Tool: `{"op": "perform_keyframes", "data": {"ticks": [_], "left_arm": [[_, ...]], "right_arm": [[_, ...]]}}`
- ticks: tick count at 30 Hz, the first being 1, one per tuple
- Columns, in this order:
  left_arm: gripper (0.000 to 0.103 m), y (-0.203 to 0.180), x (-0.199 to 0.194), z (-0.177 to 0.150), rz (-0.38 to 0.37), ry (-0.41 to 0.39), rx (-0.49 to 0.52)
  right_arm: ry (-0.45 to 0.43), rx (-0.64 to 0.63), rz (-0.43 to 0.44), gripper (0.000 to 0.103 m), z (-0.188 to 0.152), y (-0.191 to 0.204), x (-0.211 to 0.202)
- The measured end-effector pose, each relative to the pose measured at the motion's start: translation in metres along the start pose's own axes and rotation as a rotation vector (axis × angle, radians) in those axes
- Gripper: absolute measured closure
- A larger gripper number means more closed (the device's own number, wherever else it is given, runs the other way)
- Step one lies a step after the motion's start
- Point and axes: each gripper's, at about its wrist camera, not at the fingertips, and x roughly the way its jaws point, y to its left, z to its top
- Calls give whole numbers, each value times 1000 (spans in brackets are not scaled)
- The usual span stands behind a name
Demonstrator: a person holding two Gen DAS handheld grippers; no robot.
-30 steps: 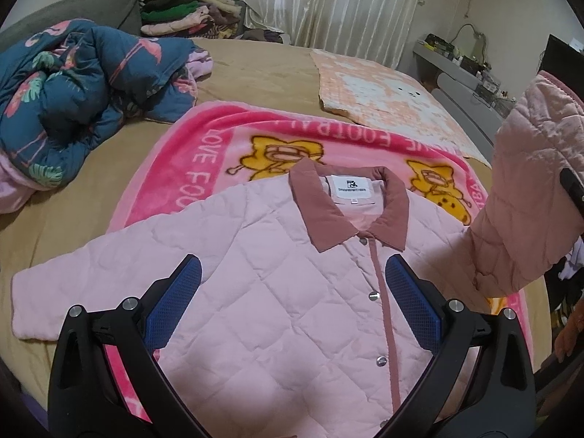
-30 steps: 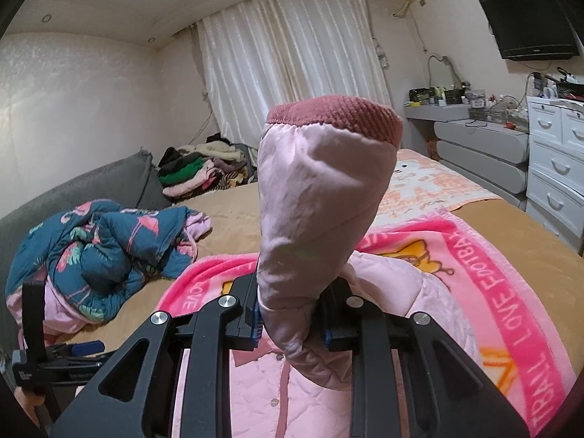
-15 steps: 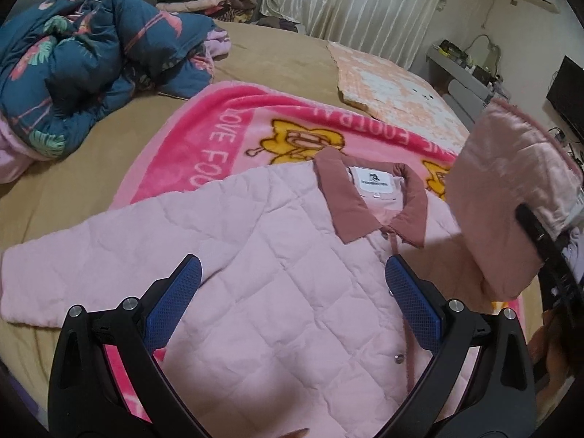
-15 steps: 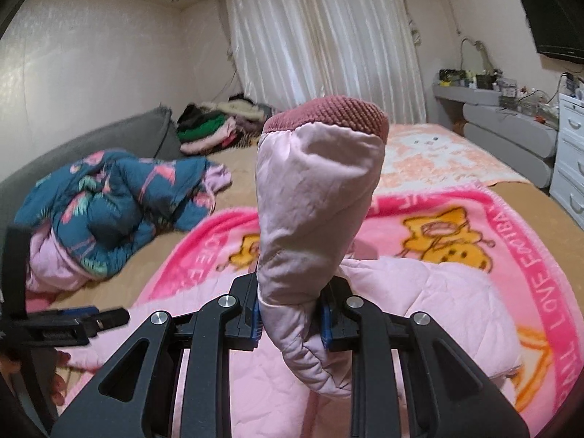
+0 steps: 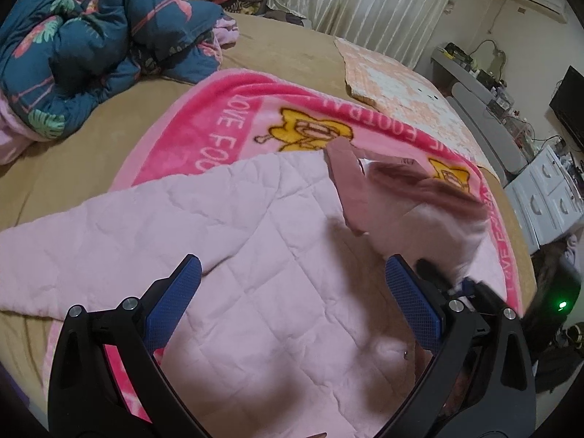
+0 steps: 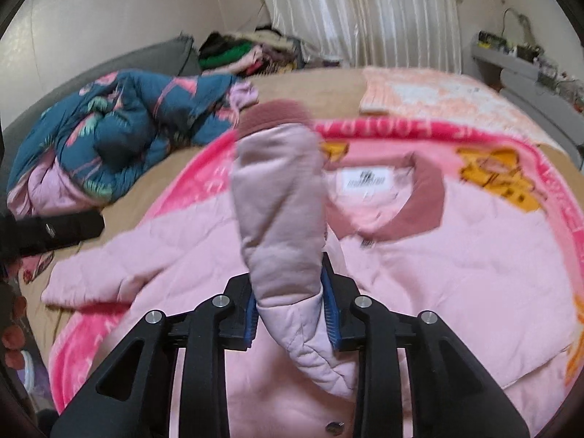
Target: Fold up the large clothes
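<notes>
A pink quilted jacket [image 5: 262, 262] with a dusty-rose collar [image 6: 419, 215] lies face up on a pink cartoon blanket [image 5: 233, 135] on the bed. My right gripper [image 6: 290, 314] is shut on the jacket's right sleeve [image 6: 281, 219], whose rose cuff stands up above the jacket's chest. In the left wrist view that sleeve [image 5: 430, 219] lies folded over the collar area. My left gripper [image 5: 292, 303] is open and empty just above the jacket's front. The other sleeve [image 5: 73, 255] lies stretched out to the left.
A blue flamingo-print quilt [image 5: 91, 47] is bunched at the bed's far left. A pile of clothes [image 6: 241, 51] sits by the curtain. A peach blanket [image 5: 401, 87] lies at the far right. Drawers [image 5: 547, 197] stand beside the bed.
My right gripper has carried the sleeve left and down, across the jacket's chest. My left gripper has moved lower and closer to the jacket and stays open.
</notes>
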Motion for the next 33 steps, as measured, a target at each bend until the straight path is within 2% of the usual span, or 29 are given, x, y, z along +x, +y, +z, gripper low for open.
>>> {"op": "perform_keyframes", "data": {"ticks": [4,6,8,10,12,16,20,27,33], "left_arm": [[8,1,7,-6,-4,25,-5],[8,2,8,-9,-9,32,-14],[8,2,8,-10,-5,32,-18],[8,3,7,-11,-2,32,-28],[8,4,5,-11,3,31,-41],[8,3,5,-15,11,33,-53],[8,-3,15,-23,2,61,-61],[8,-20,45,-42,-36,142,-63],[8,-35,74,-58,-36,203,-73]], "right_arm": [[42,-23,33,61,-11,13,6],[53,-29,52,48,-13,17,6],[69,-24,81,39,-16,20,5],[80,-35,94,36,-20,24,3],[87,-48,113,27,-23,27,-3],[86,-76,148,25,-32,26,-21],[46,-75,105,16,-34,4,-46],[14,46,-20,16,-38,-70,-75],[-31,124,-121,16,-55,-117,-96]]}}
